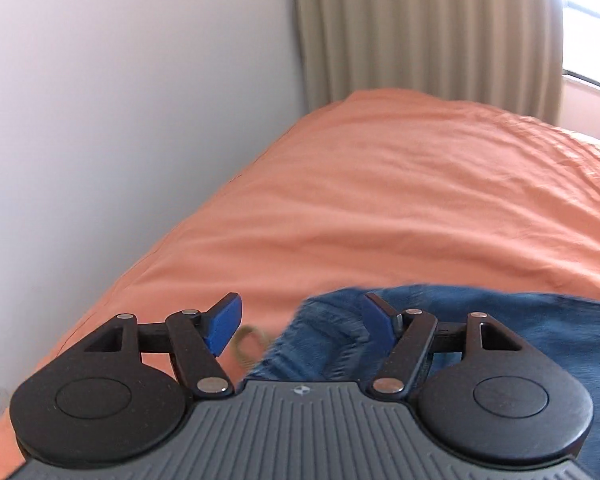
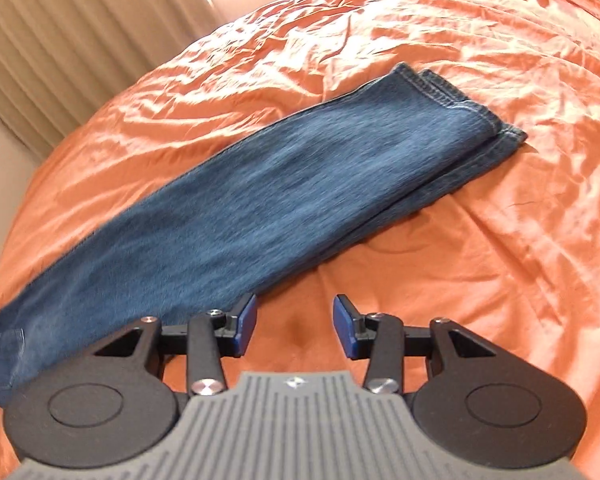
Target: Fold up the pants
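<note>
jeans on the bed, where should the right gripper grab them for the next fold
Probably the hem end of the jeans, where both leg cuffs lie stacked. Come in low from the open orange bedsheet beyond the cuffs and slide one of the fingers under both layers. The legs already lie doubled lengthwise, so lifting that end toward the waist would halve them.

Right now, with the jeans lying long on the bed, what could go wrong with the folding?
1. The jeans lie close to the edge of the bed by the wall; a tug might slide them off.
2. The leg hems are not quite aligned, so a fold may come out crooked.
3. Both the left gripper and right gripper are open and empty; a careless grab might catch the sheet too.
</note>
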